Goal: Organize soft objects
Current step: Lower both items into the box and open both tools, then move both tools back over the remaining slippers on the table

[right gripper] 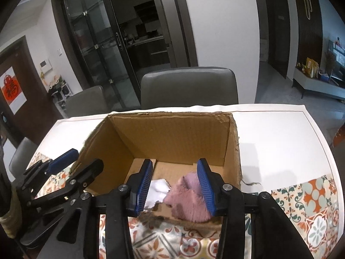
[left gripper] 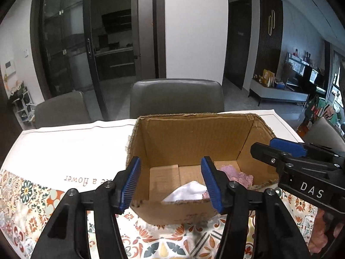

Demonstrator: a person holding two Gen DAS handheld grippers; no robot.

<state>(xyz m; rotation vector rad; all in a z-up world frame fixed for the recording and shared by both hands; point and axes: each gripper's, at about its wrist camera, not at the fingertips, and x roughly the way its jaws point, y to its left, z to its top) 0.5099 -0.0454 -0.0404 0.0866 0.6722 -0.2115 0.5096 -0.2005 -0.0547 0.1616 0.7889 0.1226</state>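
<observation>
**Two cloths in the box, both grippers parted above the near rim**

Patterned tiles in orange, teal and cream cover the near part of the tablecloth, and a plain white cloth with a line of printed lettering spreads over the rest of the table. Grey padded chairs stand behind it, with dark glass sliding doors further back.

On the table sits an open brown cardboard box with torn upper edges. Inside, on its floor, lie a crumpled white cloth toward the near wall and a fuzzy pink-lilac cloth to the right of it (the two look to be touching, though the box rim hides part of the join).

The left gripper, black with blue ribbed pads, hangs at the near rim with its jaws parted fairly wide. The white cloth shows in the gap between them, but lower down in the box, and neither pad presses on it. The right gripper, of the same make, is parted a little less. The pink-lilac cloth lies below and between its pads, close against the right-hand one; whether that pad brushes the pile cannot be told, and nothing is clamped. Each gripper appears at the side of the other's view, just beside the box walls.
</observation>
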